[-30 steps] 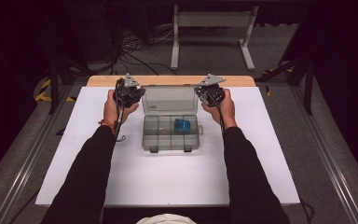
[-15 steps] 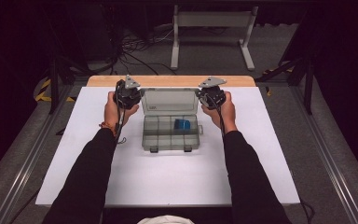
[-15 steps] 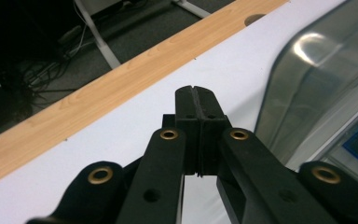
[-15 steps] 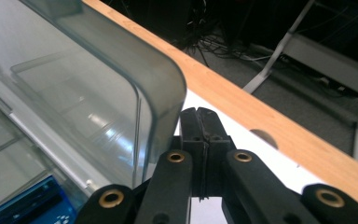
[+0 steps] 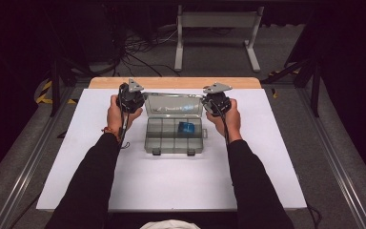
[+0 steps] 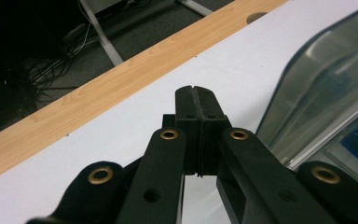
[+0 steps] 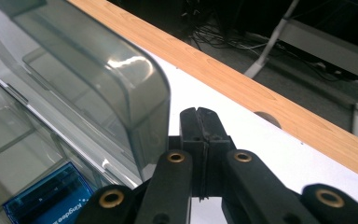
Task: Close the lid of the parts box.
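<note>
Flanking a smoky-grey clear plastic compartment box on the white table sheet, with one hand parked at each far corner.

At the left: left gripper held just beside the left end of the raised see-through lid, with black jaws pressed fully together on nothing. Aimed, in the left gripper view, over bare white sheet toward the light wooden strip at the far edge.

In the middle: lay open, with lid tilted back along the far side and latches on the near side. Held a small blue rectangular packet in a far-row compartment, right of centre; other compartments apparently empty.

At the right: right gripper mirrored the left, just beside the lid's right end, with jaws likewise shut tight and empty. Seemed clear of the lid, though hard to tell for certain.

Compared with a second earlier: hardly anything altered. Stayed at the same corners, drifted at most a shade nearer. Lid already up, packet in the same cell. Read as a pause, with opening done and packet untouched. Next, probably lifting the packet out or swinging the lid down, with jaws parted first for any pick.
</note>
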`<state>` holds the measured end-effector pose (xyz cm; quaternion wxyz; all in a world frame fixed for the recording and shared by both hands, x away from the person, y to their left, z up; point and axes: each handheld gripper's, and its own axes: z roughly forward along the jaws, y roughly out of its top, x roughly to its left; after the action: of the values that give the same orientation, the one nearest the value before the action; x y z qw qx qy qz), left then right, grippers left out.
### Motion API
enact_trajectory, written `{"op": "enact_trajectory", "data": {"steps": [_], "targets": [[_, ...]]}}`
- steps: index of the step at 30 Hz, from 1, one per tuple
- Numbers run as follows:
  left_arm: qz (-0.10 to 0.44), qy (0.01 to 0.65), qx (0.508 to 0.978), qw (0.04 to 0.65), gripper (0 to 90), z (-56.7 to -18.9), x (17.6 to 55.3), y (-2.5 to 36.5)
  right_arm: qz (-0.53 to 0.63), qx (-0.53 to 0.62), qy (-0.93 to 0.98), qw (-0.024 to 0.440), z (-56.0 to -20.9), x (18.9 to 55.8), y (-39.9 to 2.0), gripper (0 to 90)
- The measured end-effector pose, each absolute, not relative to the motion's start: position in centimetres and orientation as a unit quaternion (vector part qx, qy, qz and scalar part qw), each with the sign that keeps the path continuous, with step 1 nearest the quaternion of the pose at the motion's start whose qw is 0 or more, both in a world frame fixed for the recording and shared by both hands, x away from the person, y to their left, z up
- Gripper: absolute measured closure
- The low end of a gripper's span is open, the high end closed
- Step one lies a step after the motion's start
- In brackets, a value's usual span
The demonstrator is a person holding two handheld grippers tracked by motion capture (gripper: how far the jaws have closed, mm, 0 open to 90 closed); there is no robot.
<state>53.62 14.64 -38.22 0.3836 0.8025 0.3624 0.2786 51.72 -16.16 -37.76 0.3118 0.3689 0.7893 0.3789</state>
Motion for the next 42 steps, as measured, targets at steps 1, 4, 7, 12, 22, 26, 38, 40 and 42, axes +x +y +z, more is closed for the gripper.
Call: {"op": "enact_trajectory", "data": {"steps": [1, 4, 7, 12, 22, 26, 38, 40, 42], "targets": [[0.277, 0.361, 0.805, 0.381, 89.6, -38.2, 53.6, 14.7, 0.377, 0.368, 0.790, 0.313, -37.7, 51.7, -16.1, 90.0], [0.279, 0.361, 0.803, 0.384, 89.3, -38.3, 53.4, 14.8, 0.365, 0.360, 0.795, 0.325, -37.5, 51.6, -15.9, 90.0], [0.280, 0.361, 0.801, 0.386, 88.9, -38.3, 53.0, 14.8, 0.363, 0.356, 0.796, 0.330, -37.4, 51.6, -15.9, 90.0], [0.285, 0.356, 0.803, 0.384, 88.4, -38.1, 52.6, 14.9, 0.367, 0.355, 0.794, 0.329, -37.3, 51.2, -15.8, 90.0], [0.292, 0.346, 0.804, 0.386, 87.8, -37.4, 51.9, 14.9, 0.372, 0.349, 0.792, 0.335, -36.8, 50.7, -16.0, 90.0], [0.293, 0.342, 0.803, 0.389, 87.8, -36.8, 51.4, 15.0, 0.375, 0.346, 0.791, 0.336, -36.5, 50.4, -15.9, 90.0], [0.295, 0.336, 0.802, 0.396, 88.2, -36.7, 50.5, 15.1, 0.386, 0.342, 0.790, 0.333, -36.2, 49.5, -16.2, 90.0], [0.294, 0.338, 0.802, 0.396, 88.0, -36.8, 50.4, 15.1, 0.390, 0.343, 0.788, 0.330, -36.2, 49.4, -16.2, 90.0], [0.295, 0.336, 0.802, 0.396, 87.8, -36.8, 50.2, 15.1, 0.392, 0.341, 0.788, 0.330, -36.2, 49.1, -16.3, 90.0]]}}
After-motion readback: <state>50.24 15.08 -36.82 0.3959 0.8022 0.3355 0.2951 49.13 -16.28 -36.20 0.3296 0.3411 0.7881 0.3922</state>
